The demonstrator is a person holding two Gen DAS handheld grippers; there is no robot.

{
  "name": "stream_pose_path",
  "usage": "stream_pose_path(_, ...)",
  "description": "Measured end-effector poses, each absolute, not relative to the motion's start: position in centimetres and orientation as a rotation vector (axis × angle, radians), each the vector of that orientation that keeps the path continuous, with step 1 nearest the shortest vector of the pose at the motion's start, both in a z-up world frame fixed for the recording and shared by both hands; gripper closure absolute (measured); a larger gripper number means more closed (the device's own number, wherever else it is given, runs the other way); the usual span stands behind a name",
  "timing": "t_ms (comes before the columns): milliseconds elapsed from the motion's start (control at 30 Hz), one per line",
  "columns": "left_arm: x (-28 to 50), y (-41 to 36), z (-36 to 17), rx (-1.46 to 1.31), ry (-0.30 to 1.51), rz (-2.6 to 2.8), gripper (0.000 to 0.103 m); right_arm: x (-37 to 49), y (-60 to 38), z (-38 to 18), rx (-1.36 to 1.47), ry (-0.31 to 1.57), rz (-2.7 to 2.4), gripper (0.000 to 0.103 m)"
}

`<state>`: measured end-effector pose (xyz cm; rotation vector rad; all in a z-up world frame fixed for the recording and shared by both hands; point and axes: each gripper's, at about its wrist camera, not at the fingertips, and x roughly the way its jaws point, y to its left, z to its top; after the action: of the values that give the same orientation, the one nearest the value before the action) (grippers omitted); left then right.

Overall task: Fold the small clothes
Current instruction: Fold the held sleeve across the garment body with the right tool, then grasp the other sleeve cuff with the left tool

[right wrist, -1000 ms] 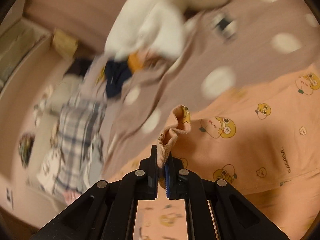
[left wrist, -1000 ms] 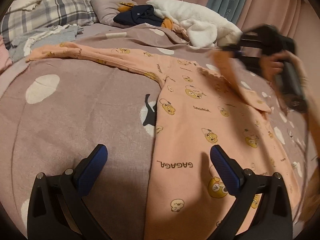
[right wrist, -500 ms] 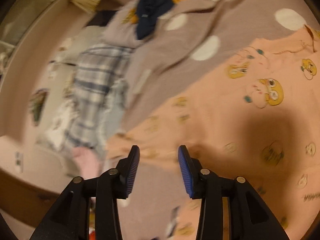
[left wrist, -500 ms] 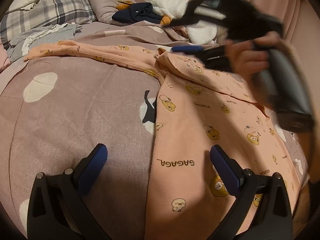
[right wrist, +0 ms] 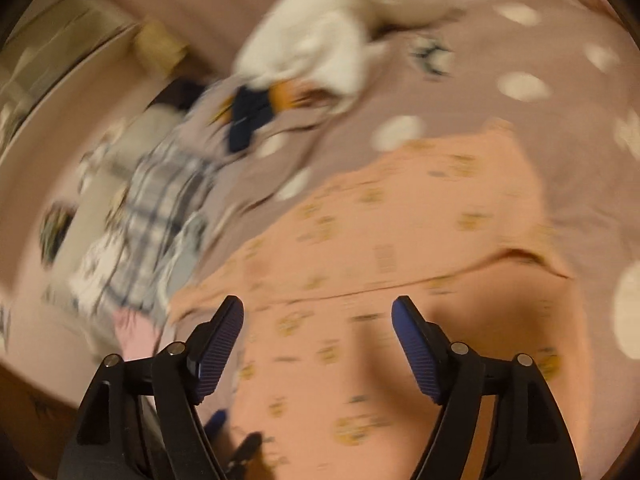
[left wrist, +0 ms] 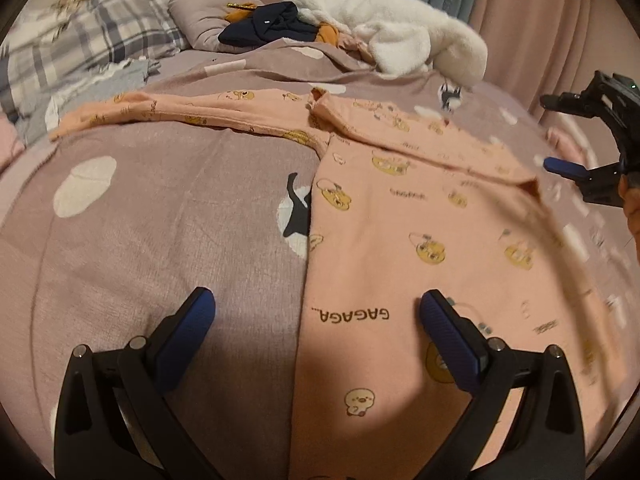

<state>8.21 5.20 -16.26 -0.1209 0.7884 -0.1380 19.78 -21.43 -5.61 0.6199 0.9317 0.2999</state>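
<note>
Left gripper (left wrist: 316, 316): jaws wide, empty, over shirt (left wrist: 420, 248) hem.
Unfolded sleeve (left wrist: 168, 114): stretches upper left (nearest this gripper).
Right gripper (right wrist: 318, 332): wide, empty.

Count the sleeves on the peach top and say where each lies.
2. On the peach top, the left sleeve stretches flat across the bedspread; the right sleeve is folded across the chest.
</note>
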Motion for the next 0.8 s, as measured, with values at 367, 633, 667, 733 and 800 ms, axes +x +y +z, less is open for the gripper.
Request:
stream_pose_path(367,8.1,6.2,-16.5,-0.157,0.775,-0.162,0.001,22.6,-32.0,-12.5,1.049,0.776,0.103,0.026)
stream_pose_path(633,8.2,5.6,-16.5,-0.125,0.784,-0.148,0.001,18.6,-30.3,-11.9,1.032,0.796,0.106,0.026)
stream_pose_path(667,8.1,5.7,-16.5,-0.131,0.784,-0.151,0.001,17.9,-30.0,-11.7,1.024,0.802,0.130,0.026)
stream_pose_path(733,8.1,5.9,-16.5,-0.143,0.781,-0.158,0.001,16.1,-29.6,-11.4,1.013,0.792,0.172,0.026)
stream_pose_path(800,8.0,6.0,-16.5,-0.151,0.780,-0.163,0.001,14.1,-28.8,-10.9,0.962,0.779,0.175,0.026)
